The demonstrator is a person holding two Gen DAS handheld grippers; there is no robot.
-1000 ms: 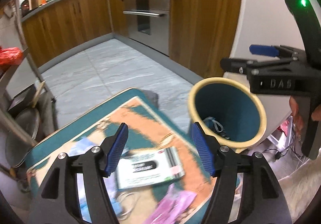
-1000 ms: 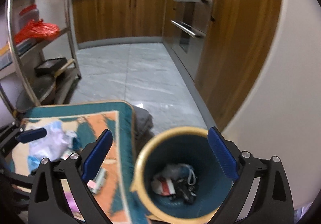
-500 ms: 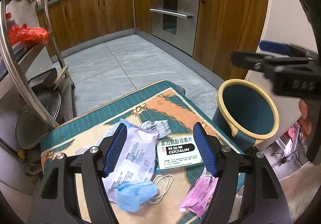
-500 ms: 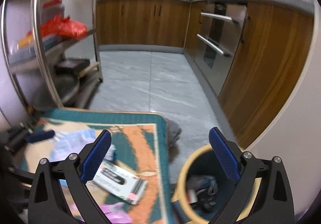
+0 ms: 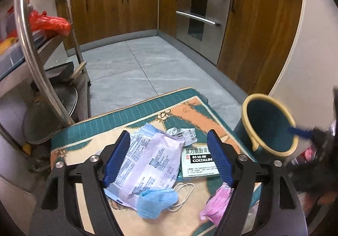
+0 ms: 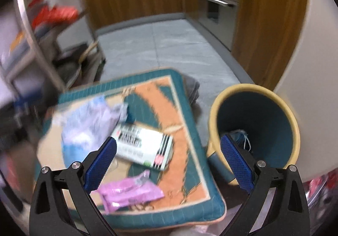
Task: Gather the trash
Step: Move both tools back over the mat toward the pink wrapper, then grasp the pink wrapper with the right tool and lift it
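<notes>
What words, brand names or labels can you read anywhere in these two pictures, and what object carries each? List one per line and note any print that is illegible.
"COLTALIN": medicine box, left wrist view; blurred in the right wrist view.
"复方氨酚": same box, top line, partly hidden by a gripper finger.
Pale purple wrapper: dense print, too small to read.
Crumpled white label: barcode and print, unreadable.

Left gripper (image 5: 168,158) open over white wrapper (image 5: 147,164), blue mask (image 5: 157,202), medicine box (image 5: 198,162), teal bin (image 5: 270,128) alongside

cushion (image 5: 118,122) teal-orange (gold chains) | bin (image 5: 268,124) teal, cream rim | wrapper (image 6: 128,191) pink
</notes>
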